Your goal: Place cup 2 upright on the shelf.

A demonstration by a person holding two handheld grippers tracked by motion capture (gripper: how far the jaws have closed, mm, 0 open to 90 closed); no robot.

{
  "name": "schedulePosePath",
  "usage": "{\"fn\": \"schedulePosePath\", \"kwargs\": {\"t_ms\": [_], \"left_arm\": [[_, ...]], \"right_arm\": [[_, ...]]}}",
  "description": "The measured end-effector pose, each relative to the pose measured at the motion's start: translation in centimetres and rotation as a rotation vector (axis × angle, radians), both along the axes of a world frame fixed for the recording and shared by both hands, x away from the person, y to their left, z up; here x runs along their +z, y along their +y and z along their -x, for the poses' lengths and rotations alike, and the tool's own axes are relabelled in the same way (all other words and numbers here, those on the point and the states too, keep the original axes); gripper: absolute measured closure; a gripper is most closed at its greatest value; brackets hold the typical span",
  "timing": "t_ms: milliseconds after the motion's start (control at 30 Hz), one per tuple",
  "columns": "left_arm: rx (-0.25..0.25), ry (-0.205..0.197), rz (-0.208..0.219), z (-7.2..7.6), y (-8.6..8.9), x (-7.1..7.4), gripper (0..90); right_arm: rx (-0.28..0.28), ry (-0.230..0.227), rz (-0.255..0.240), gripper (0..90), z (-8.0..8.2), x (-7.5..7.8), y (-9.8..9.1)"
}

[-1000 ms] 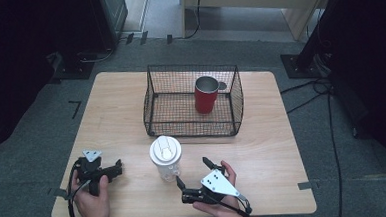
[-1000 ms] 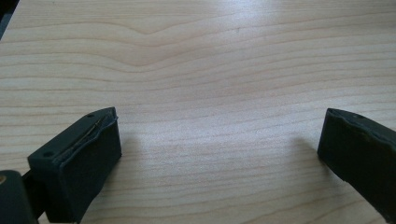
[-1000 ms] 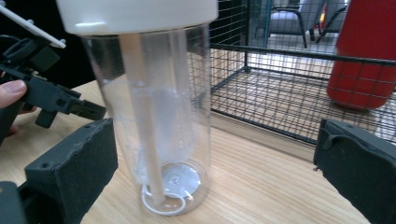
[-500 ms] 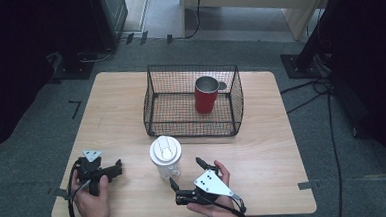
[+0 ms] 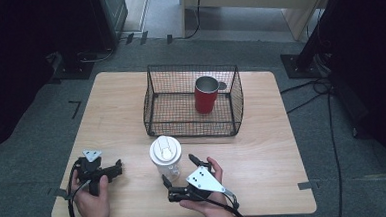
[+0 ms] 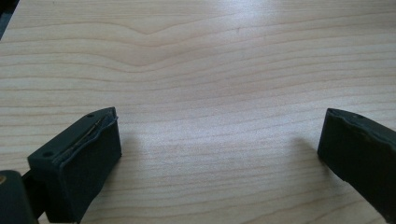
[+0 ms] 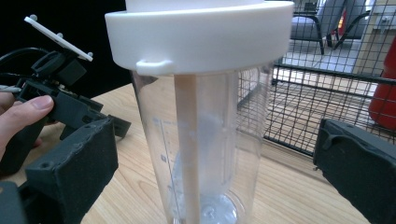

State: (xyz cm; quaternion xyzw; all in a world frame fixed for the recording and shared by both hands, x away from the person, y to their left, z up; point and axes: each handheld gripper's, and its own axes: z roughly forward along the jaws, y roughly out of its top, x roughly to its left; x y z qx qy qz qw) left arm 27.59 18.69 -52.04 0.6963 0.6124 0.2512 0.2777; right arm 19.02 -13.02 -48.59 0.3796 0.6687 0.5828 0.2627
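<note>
One wire basket [image 5: 191, 122] sits toward the far edge of the tabletop [image 5: 273, 144], near its middle. Contents: one red cup [image 5: 206, 95], upright, in the basket's right half, metal rim showing. Nothing else in the basket.

One clear plastic shaker bottle [image 5: 166, 157] with a white lid stands upright near the front edge, just in front of the basket and apart from it. In the right gripper view its wall [image 7: 205, 154] is transparent with printed graduations; it looks empty, though glare on the plastic makes that uncertain.

Right gripper [image 5: 178, 172]: at the front edge, just right of the bottle, jaws spread wide with the bottle between them, neither pad touching it. Left gripper [image 5: 118, 168]: near the front left corner, well left of the bottle, jaws apart over bare wood, holding nothing.

Count: 1 basket, 1 cup, 1 bottle, 2 grippers.
</note>
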Motion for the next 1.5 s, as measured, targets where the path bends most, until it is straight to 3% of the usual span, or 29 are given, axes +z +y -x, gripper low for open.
{"fn": "schedulePosePath", "kwargs": {"t_ms": [1100,1367,1433,1500], "left_arm": [[0.000,0.000,0.001,0.0,0.0,0.0,0.0],[0.000,0.000,0.000,0.0,0.0,0.0,0.0],[0.000,0.001,0.000,0.0,0.0,0.0,0.0],[0.000,0.000,0.000,0.0,0.0,0.0,0.0]], "right_arm": [[-0.032,-0.003,-0.053,7.0,-2.4,1.2,2.8],[-0.039,0.004,-0.024,7.4,-3.0,1.1,3.3],[-0.047,0.008,-0.019,13.9,-3.1,1.2,3.5],[-0.050,0.007,-0.013,14.4,-3.2,1.2,3.6]]}}
